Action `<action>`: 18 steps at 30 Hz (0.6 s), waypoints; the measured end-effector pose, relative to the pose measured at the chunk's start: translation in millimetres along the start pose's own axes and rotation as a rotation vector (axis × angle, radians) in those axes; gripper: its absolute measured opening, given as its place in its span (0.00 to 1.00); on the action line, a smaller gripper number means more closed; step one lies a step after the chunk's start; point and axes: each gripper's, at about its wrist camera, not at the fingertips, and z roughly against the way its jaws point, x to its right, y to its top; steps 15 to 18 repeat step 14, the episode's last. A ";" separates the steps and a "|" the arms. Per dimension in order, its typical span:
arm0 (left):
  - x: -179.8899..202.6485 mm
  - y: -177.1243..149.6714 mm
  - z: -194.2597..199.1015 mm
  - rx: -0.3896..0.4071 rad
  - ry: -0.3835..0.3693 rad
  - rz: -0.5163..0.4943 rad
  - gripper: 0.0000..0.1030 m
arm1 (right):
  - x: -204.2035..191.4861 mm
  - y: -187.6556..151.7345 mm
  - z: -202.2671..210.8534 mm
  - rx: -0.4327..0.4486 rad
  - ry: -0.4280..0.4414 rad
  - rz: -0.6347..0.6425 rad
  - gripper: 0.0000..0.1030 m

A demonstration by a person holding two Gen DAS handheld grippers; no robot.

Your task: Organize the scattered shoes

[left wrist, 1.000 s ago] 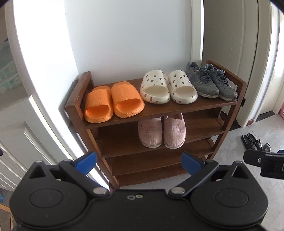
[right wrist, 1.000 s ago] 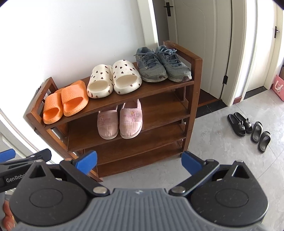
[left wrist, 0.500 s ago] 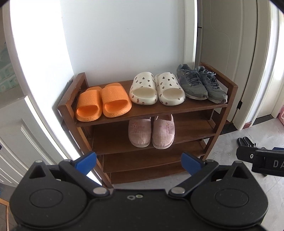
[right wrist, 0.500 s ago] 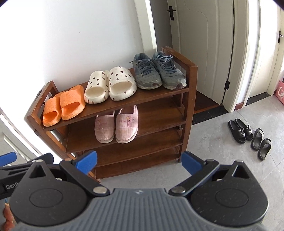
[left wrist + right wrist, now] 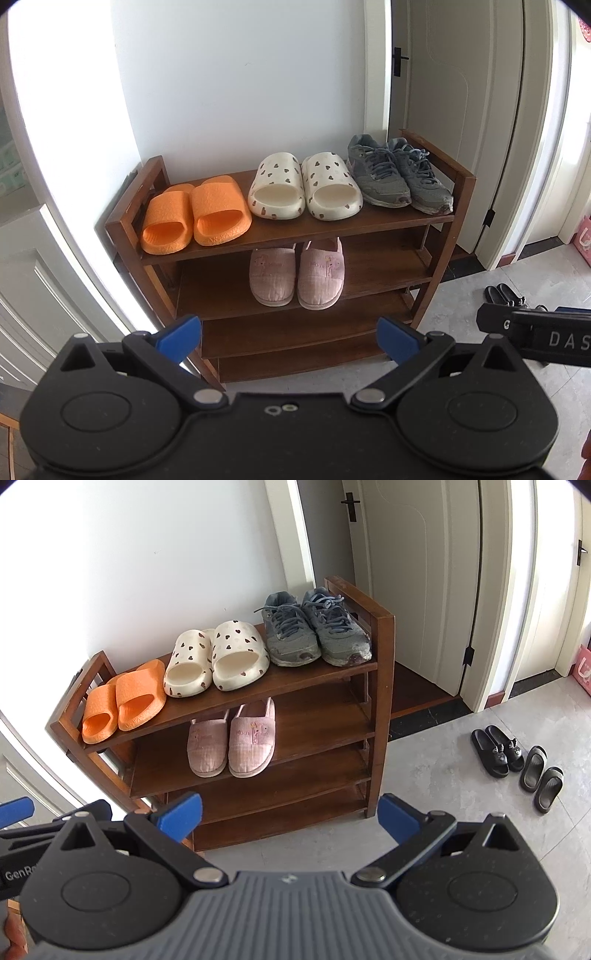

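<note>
A brown wooden shoe rack [image 5: 406, 221] [image 5: 384, 672] stands against the white wall. Its top shelf holds orange slides [image 5: 195, 214] [image 5: 123, 707], cream heart-print slides [image 5: 303, 188] [image 5: 218, 661] and grey sneakers [image 5: 399, 173] [image 5: 317, 631]. Pink slippers [image 5: 297, 275] [image 5: 232, 740] sit on the second shelf. On the floor to the right lie black sandals [image 5: 496, 751] [image 5: 500, 294] and dark slides [image 5: 541, 777]. My left gripper [image 5: 289, 338] and right gripper [image 5: 290, 818] are both open, empty, and well back from the rack.
A closed door [image 5: 417, 572] and white door frames stand right of the rack. Grey tiled floor [image 5: 443, 812] spreads in front. A pink bag [image 5: 583, 668] sits at the far right edge. Each gripper shows at the other view's edge.
Both grippers have drawn back and risen from the rack, so it looks smaller and more of the floor and door shows. No shoe has moved.
</note>
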 end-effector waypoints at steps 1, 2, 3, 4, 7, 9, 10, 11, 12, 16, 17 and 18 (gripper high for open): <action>1.8 0.1 0.9 0.002 0.002 -0.003 0.99 | 1.5 -0.4 0.0 -0.001 0.000 -0.001 1.00; 3.4 0.1 1.6 0.003 0.002 -0.003 0.99 | 3.0 -0.8 0.1 -0.002 0.001 -0.002 1.00; 4.5 0.0 1.9 0.004 0.001 -0.002 0.99 | 4.1 -0.5 0.0 -0.003 0.001 -0.003 1.00; 5.5 -0.2 2.2 0.004 0.001 0.000 0.99 | 5.9 0.0 -0.1 -0.004 0.002 -0.003 1.00; 8.5 -0.9 2.9 0.005 0.004 0.000 0.99 | 9.5 0.4 -0.1 -0.005 0.001 -0.005 0.99; 10.1 -1.2 3.3 0.005 0.006 0.001 0.99 | 12.2 0.5 -1.0 -0.007 0.006 -0.012 1.00; 10.4 -1.3 3.4 0.004 0.007 0.003 0.99 | 13.2 0.4 -1.4 -0.009 0.007 -0.015 1.00; 10.7 -1.3 3.3 0.002 0.005 0.003 0.99 | 13.9 0.3 -1.8 -0.011 0.009 -0.016 1.00; 11.0 -1.3 3.2 -0.001 0.002 0.002 0.99 | 14.7 0.4 -2.1 -0.013 0.010 -0.016 1.00; -45.1 -18.9 16.0 -0.008 -0.141 -0.087 0.99 | 16.4 0.1 -2.4 -0.014 0.007 -0.020 1.00; -45.1 -18.9 16.0 -0.008 -0.141 -0.087 0.99 | 16.4 0.1 -2.4 -0.014 0.007 -0.020 1.00; -45.1 -18.9 16.0 -0.008 -0.141 -0.087 0.99 | 16.4 0.1 -2.4 -0.014 0.007 -0.020 1.00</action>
